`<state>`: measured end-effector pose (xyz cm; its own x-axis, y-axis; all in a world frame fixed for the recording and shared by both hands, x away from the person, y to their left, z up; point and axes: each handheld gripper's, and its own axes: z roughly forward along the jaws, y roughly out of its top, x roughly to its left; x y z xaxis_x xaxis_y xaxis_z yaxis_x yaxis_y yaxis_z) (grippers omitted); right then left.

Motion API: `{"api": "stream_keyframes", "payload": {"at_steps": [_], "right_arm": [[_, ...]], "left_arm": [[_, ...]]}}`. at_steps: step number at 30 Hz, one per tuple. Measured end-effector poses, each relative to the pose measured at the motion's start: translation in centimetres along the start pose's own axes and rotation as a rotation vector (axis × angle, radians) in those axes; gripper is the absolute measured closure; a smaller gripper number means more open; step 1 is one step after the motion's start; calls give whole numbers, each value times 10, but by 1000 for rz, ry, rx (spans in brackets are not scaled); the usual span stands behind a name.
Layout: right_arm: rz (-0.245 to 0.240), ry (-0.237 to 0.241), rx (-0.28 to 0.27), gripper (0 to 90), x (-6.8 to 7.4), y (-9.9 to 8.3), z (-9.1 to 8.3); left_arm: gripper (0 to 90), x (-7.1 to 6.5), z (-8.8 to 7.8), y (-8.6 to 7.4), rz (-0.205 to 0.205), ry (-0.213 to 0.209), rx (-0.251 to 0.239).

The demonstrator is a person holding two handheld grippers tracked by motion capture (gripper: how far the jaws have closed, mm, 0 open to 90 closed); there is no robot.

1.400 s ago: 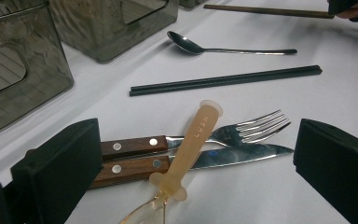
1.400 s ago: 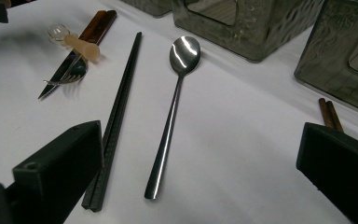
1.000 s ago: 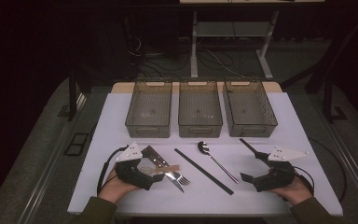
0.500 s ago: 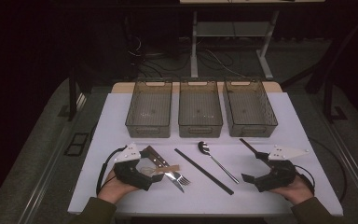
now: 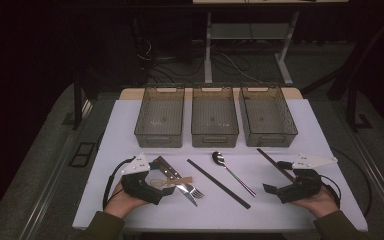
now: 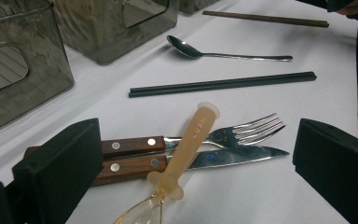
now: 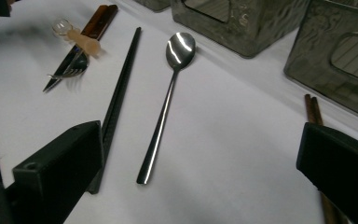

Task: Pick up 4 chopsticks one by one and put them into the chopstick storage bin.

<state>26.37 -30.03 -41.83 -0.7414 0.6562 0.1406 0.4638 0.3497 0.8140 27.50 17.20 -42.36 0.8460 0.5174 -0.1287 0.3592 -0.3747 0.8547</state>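
A wood-handled knife point(image 6: 233, 156) and fork point(image 6: 251, 128) lie side by side on the white table, with a translucent amber plastic spoon point(image 6: 186, 149) resting across them. My left gripper point(image 5: 156, 181) is open, its jaws standing wide on either side of these three without touching them. To the right lie black chopsticks point(image 5: 219, 183) and a metal spoon point(image 5: 232, 173). My right gripper point(image 5: 275, 176) is open and low at the front right. It faces the metal spoon point(image 7: 165, 107), with brown chopsticks point(image 7: 313, 112) just beside its right jaw.
Three smoked plastic bins point(image 5: 158, 137) point(image 5: 214, 138) point(image 5: 270, 139) stand in a row along the back of the table point(image 5: 320, 130). Dark floor, cables and a desk frame lie beyond. A hand holds each gripper at the table's front edge.
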Motion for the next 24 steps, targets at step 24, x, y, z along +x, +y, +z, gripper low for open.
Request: {"api": "stream_keyframes", "payload": {"at_steps": [24], "right_arm": [[45,-114,110,39,-30,-13,-24]], "left_arm": [[20,0,-4,-6,-21,-1,-4]]}}
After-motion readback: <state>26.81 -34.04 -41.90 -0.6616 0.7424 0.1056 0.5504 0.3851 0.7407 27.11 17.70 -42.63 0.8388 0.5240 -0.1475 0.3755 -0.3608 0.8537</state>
